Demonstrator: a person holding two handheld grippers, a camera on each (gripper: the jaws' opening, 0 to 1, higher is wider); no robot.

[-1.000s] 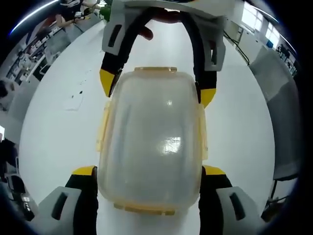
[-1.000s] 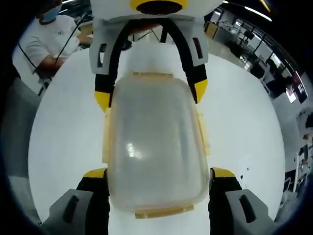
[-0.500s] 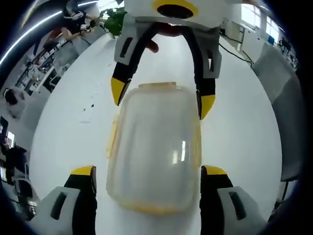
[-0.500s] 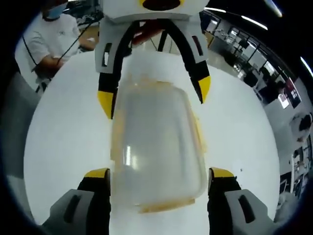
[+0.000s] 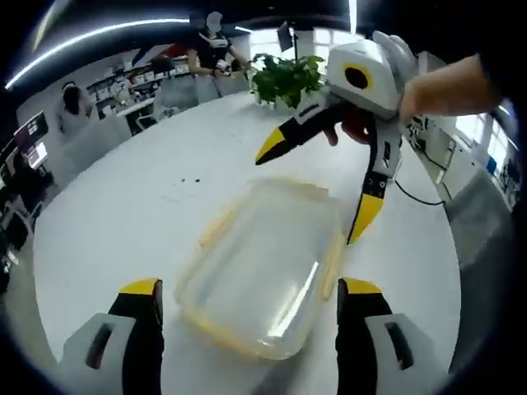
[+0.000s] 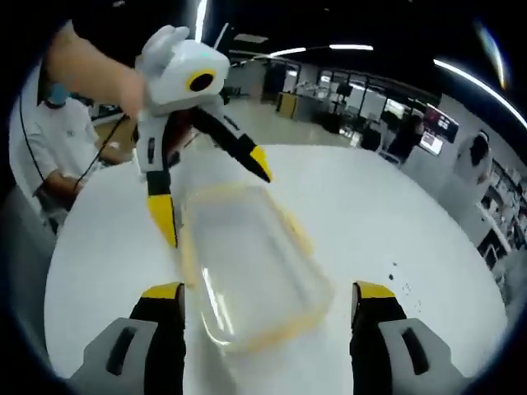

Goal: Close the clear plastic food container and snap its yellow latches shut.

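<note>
The left gripper (image 5: 247,288) has its jaws spread wide, one on each side of the near end of the clear plastic food container (image 5: 268,267); whether they touch its sides cannot be told. In the right gripper view the same gripper (image 6: 216,202) comes in from the upper left, held by a hand (image 6: 86,70), its yellow-tipped jaws wide apart over the container's far end.

The right gripper (image 6: 268,292) is likewise wide open, its jaws flanking the near end of the container (image 6: 251,267) and pinching nothing. In the left gripper view it (image 5: 317,193) reaches in from the upper right, gripped by a hand (image 5: 445,82), one jaw tip near the container's far corner and the other just beside its right edge; contact is unclear.

The container lies on the white desk (image 5: 123,222), well in from its edges, lid on, with yellow latches (image 6: 298,239) along its rim; blur hides whether they are snapped down.

The left gripper view adds a green potted plant (image 5: 288,78) at the far edge of the desk and people standing beyond it. The right gripper view adds a person in a white shirt (image 6: 58,140) at the left edge of the desk, and a few small dark specks (image 6: 394,271) on the surface to the right.
</note>
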